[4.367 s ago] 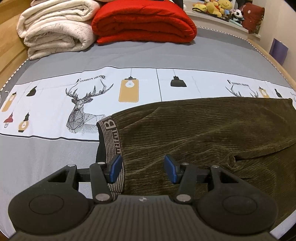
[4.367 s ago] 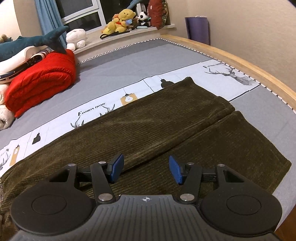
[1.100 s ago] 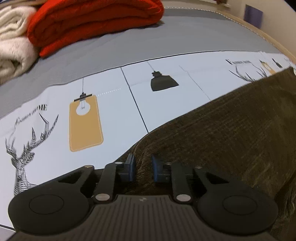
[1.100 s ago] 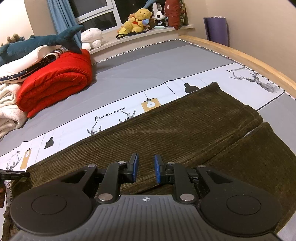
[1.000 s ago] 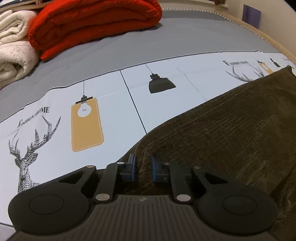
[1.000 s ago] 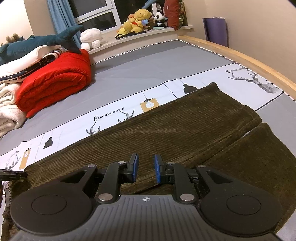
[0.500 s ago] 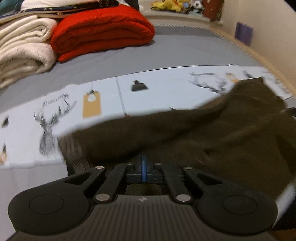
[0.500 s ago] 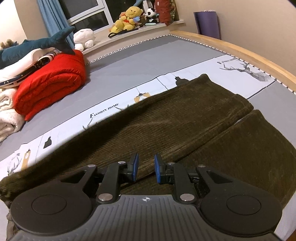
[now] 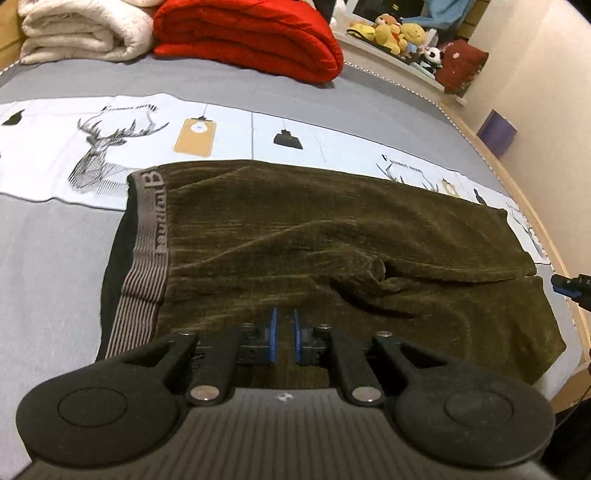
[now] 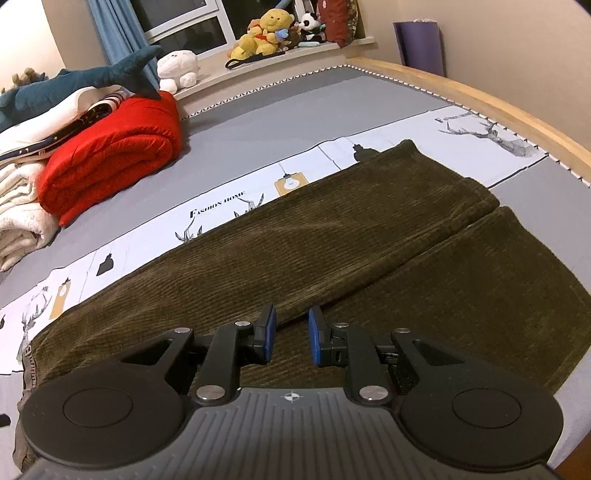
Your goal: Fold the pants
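Dark olive corduroy pants (image 9: 332, 229) lie spread flat on the bed, with the grey striped waistband (image 9: 149, 240) at the left and the two leg hems at the right. My left gripper (image 9: 283, 328) hovers over the pants' near edge. Its jaws are opening, with a narrow gap and no fabric pinched between them. In the right wrist view my right gripper (image 10: 291, 332) is over the pants (image 10: 332, 240) where the two legs meet. It is open a little with nothing pinched. Its tip (image 9: 570, 290) shows beside the hems in the left wrist view.
The bed has a grey sheet (image 9: 55, 258) with a printed white band. A folded red quilt (image 9: 247, 37) and white blankets (image 9: 81, 33) lie at the far side. A wooden bed rim (image 10: 480, 92) runs along the right, with plush toys (image 10: 266, 33) on the sill.
A second ago my left gripper sat narrow over the pants' far edge. It then drew back toward the near edge and rose, shutting fully and parting slightly. The right gripper shifted a little.
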Demonstrator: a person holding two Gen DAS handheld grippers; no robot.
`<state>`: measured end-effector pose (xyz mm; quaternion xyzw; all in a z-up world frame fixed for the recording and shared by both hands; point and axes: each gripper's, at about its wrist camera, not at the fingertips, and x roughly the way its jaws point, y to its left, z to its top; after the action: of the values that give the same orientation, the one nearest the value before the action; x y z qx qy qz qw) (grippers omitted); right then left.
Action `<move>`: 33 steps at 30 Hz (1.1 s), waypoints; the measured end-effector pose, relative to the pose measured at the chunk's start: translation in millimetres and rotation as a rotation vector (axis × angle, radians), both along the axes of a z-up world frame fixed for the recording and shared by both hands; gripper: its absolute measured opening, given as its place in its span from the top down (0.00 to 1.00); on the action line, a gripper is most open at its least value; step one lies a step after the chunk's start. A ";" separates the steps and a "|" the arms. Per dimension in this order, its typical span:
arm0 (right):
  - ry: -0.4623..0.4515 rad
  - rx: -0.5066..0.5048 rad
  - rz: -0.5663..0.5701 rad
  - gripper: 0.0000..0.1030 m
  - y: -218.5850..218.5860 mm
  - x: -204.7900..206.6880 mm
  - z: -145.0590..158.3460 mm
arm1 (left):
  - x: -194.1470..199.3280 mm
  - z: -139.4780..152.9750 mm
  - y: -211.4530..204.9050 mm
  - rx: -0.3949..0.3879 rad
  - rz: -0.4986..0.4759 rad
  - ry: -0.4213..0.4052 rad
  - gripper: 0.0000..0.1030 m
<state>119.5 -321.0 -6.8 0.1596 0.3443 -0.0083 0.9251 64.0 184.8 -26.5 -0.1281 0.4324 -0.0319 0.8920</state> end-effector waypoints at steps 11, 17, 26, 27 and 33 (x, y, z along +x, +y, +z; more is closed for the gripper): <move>0.012 0.062 -0.063 0.79 -16.0 10.7 -4.0 | 48.9 8.2 -1.9 0.038 -0.005 -0.048 0.70; -0.024 0.088 -0.020 0.79 -8.1 19.7 2.4 | 120.6 6.6 21.0 0.102 0.029 -0.053 0.52; -0.027 0.067 0.026 0.79 1.8 43.3 4.7 | 211.9 -24.5 37.6 0.145 0.091 -0.072 0.20; -0.026 0.065 0.029 0.79 3.3 45.6 4.4 | 219.0 -28.6 36.5 0.155 0.083 -0.064 0.16; -0.026 0.030 0.063 0.79 14.9 57.8 3.2 | 265.8 -55.4 19.2 0.259 -0.062 -0.033 0.05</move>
<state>177.2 -306.2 -3.7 0.1625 0.3373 0.0278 0.9268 329.8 204.1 -81.8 0.0023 0.4220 -0.0056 0.9066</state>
